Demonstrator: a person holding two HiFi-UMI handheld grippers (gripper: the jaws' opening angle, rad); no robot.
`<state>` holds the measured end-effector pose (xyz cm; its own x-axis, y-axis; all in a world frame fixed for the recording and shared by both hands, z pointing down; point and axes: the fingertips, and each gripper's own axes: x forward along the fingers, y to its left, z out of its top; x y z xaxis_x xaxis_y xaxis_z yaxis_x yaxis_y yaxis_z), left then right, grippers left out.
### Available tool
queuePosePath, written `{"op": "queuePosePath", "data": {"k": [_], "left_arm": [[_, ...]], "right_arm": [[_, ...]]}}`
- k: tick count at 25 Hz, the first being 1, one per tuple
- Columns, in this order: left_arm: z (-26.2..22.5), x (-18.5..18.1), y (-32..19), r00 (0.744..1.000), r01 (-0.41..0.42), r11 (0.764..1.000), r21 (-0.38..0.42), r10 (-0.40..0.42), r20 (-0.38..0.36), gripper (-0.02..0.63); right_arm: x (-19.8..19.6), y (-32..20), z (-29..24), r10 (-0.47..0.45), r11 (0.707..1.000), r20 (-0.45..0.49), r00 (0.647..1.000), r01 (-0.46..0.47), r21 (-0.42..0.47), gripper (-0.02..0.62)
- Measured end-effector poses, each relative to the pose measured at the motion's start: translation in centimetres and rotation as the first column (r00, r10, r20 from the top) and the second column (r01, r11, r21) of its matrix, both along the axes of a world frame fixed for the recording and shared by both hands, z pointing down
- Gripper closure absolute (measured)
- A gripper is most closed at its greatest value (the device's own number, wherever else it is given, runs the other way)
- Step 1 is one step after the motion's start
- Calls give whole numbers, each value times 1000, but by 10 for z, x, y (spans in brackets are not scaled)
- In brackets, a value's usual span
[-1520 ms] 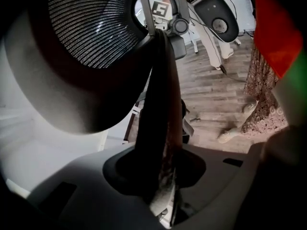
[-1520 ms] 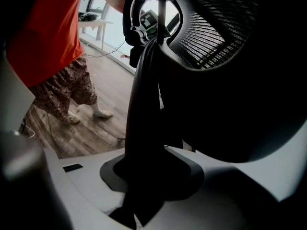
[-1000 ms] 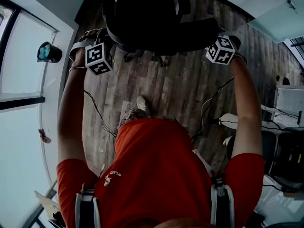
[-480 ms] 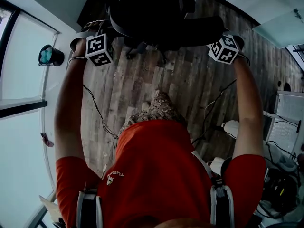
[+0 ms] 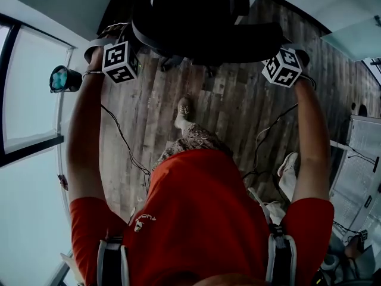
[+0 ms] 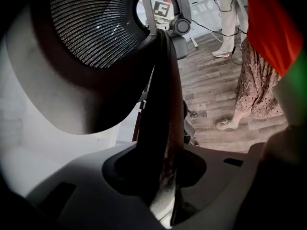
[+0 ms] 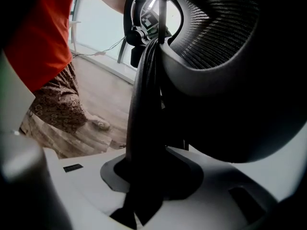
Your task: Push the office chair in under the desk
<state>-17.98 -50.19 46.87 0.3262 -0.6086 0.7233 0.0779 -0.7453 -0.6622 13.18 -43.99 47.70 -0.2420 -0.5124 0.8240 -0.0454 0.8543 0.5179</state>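
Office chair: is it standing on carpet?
No, in the head view the floor under the office chair is bare wooden planks.

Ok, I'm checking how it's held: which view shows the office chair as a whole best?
The head view: most of the office chair appears from above, with a gripper at each side. Each gripper view shows only the mesh back and its edge, clamped in the left gripper or right gripper.

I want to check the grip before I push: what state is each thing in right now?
office chair: upright on the wood floor, gripped at both sides.
left gripper: shut on the office chair's left edge.
right gripper: shut on the office chair's right edge.
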Motion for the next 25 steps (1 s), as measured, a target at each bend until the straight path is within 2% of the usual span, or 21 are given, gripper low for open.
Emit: {"op": "queuePosePath", "data": {"k": [11, 15, 25], "left_arm": [[2, -9, -103, 998, -64, 998, -7, 64, 6, 485], [4, -11, -131, 997, -77, 997, -9, 77, 7, 485], [1, -5, -198, 995, -101, 995, 1, 101, 8, 479]], "right_arm": [[-15, -79, 2, 61, 998, -4, 998, -61, 1, 476], [-8, -97, 17, 76, 996, -21, 997, -76, -35, 476], [-6, -149, 16, 113, 993, -19, 993, -114, -42, 476]]}}
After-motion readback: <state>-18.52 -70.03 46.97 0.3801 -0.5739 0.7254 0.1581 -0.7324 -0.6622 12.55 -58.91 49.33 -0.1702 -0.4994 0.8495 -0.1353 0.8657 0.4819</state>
